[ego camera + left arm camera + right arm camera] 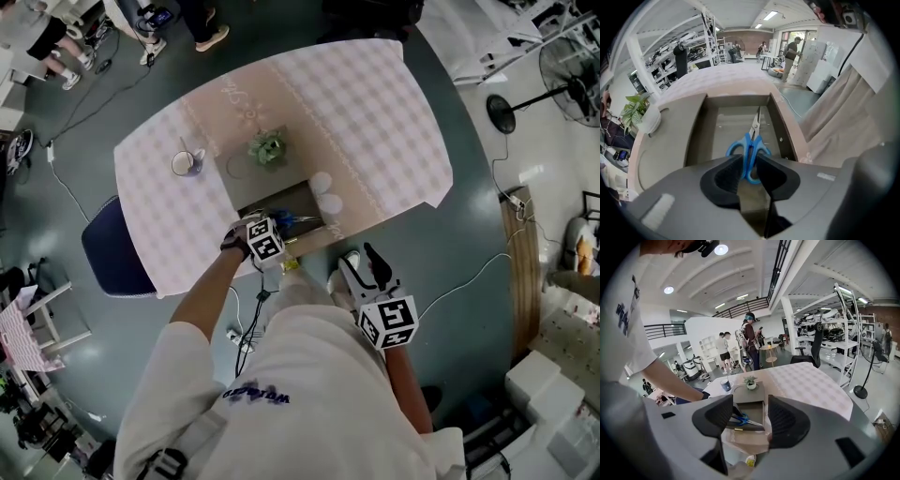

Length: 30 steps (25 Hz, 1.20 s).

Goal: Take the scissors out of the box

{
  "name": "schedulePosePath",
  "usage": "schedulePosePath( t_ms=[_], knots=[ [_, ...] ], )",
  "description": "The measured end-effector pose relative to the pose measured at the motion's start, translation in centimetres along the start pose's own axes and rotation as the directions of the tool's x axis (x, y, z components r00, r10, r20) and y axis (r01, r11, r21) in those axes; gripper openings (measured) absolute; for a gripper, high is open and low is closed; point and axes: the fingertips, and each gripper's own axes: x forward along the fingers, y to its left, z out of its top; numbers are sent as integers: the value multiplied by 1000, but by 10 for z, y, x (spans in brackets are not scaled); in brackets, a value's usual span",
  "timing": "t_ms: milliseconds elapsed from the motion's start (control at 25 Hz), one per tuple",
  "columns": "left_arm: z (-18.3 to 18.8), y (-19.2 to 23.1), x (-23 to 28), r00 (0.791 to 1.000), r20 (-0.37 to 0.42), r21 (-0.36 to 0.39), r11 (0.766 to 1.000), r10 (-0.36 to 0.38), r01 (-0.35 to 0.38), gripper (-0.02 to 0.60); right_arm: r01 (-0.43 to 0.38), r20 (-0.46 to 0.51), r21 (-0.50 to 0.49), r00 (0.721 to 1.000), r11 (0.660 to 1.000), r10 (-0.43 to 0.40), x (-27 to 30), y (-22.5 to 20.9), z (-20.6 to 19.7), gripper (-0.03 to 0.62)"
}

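Blue-handled scissors lie in an open brown box at the near edge of the table, blades pointing away. My left gripper points steeply down into the box with its black pads closed on the scissors' handle. In the head view the left gripper is over the box, and the scissors show as a bit of blue. My right gripper is off the table's near edge by my body, open and empty. From the right gripper view, the scissors show in the box.
A checked cloth covers the table. A small potted plant stands behind the box, a mug to its left and two white round things at its right. A blue chair is at the left; cables lie on the floor.
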Motion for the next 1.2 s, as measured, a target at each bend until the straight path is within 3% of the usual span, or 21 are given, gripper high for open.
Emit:
schedulePosePath(
  t_ms=[280,560,960,1200],
  knots=[
    [-1,1,-1,1000,10,-33,999,11,-10,100,4,8,5,1000,1000,-4,3,-5,2,232],
    [-1,0,1,999,-28,-62,998,-18,16,89,2,15,11,1000,1000,-3,1,-8,4,227],
    [-1,-5,-1,998,-63,-6,1000,-20,20,84,5,23,7,1000,1000,-5,-1,-12,5,222],
    [3,-9,-14,999,-40,-23,1000,-6,5,81,-13,28,0,1000,1000,13,0,-9,5,222]
  ],
)
